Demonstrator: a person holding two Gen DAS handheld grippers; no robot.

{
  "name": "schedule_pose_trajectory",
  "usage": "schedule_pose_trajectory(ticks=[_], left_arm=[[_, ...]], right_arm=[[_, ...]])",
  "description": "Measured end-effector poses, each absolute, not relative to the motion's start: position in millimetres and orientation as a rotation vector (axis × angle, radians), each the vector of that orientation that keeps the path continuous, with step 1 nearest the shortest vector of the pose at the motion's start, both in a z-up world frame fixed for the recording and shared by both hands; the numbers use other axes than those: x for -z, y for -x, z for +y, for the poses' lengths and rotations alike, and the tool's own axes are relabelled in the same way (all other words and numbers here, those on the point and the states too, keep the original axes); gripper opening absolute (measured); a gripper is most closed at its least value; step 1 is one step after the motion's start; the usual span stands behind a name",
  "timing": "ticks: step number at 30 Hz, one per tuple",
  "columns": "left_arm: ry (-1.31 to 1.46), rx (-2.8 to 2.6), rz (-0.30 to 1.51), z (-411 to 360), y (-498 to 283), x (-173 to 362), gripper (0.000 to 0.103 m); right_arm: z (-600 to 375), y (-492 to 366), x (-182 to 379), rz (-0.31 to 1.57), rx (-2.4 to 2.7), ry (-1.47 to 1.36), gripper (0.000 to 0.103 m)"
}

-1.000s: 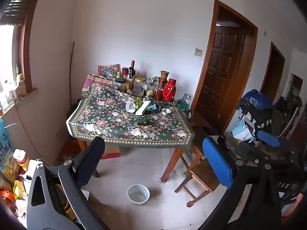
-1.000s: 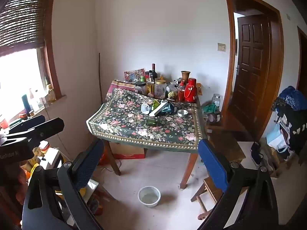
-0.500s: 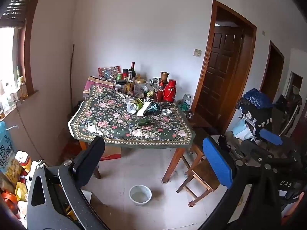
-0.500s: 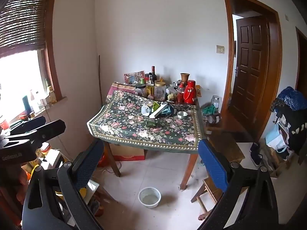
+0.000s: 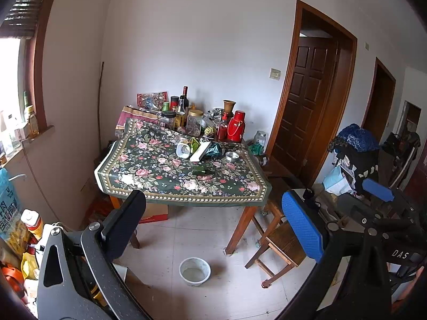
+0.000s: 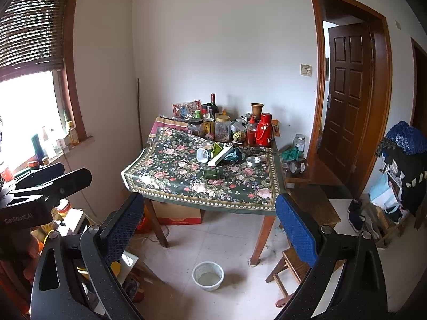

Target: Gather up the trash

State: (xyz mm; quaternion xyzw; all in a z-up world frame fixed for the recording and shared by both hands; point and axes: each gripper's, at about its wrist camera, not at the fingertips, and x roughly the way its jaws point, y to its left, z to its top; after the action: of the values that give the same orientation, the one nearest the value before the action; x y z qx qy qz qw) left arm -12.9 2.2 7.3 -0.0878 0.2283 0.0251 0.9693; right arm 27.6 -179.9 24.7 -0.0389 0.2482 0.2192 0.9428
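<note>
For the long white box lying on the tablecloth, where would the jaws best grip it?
Probably across the narrow width of the white box, near its free front end, coming from above. It lies tilted, its far end resting on the green wrappers.

Ahead of your spread claws stands a wooden table [image 5: 241, 222] under a dark green floral cloth [image 5: 160, 170], bearing mid-cloth litter and jars and bottles along its far edge, while a pale round bowl [image 5: 194, 271] sits on the tiled floor [image 5: 202, 229] between the fingers.
</note>
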Motion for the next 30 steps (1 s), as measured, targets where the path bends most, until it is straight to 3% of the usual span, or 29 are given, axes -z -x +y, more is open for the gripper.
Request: schedule_pose_trajectory(ticks=[30], left_arm=[[0.169, -0.053, 0.464, -0.4, 7.0, -4.2, 0.103]], right_arm=[[-180.9, -33.8, -25.4, 0.498, -0.463, 0.074, 0.098]])
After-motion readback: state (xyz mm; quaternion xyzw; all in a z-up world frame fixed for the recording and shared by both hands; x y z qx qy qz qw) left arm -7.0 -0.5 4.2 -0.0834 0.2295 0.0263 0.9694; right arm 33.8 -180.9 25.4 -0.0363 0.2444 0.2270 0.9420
